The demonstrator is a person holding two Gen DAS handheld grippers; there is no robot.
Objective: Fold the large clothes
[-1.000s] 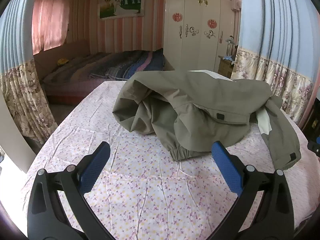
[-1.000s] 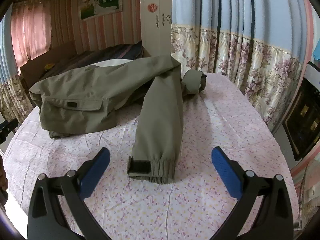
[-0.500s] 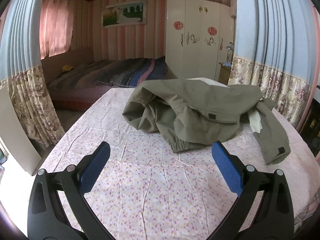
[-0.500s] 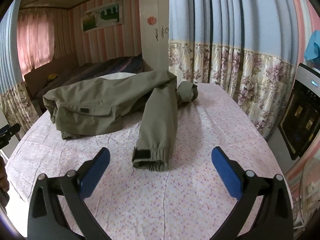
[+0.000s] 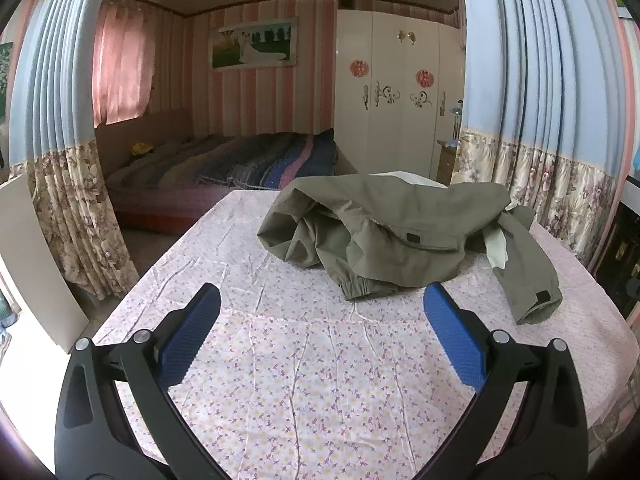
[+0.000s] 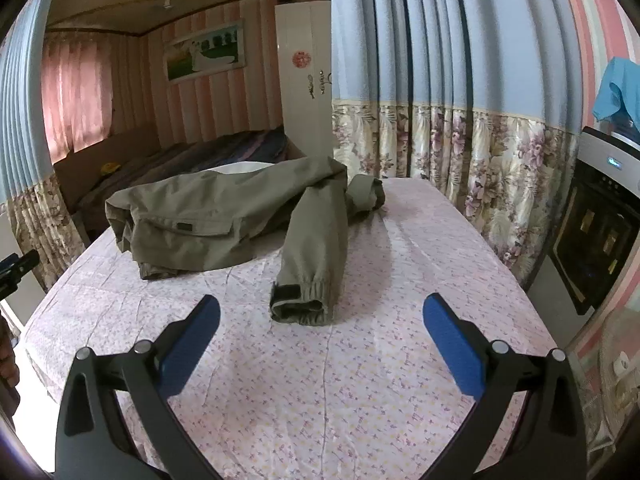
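The room has walls [image 5: 256, 92] papered in pink and cream vertical stripes, under a dark ceiling. A framed picture [image 5: 254, 45] of a figure in white on green ground hangs on the far wall. To its left a window glows through a pink curtain [image 5: 122, 68]. Below stands a bed [image 5: 224, 168] with a dark striped cover. A tall white wardrobe [image 5: 394, 92] with red round stickers fills the right corner. Blue curtains [image 6: 436, 32] with a flowered lower band hang on both sides. In front lies a wide surface under a pale sheet [image 5: 304, 364] printed with small flowers. A dark glass-fronted appliance [image 6: 596, 232] stands at far right, with a blue cloth [image 6: 618, 92] hanging above it.
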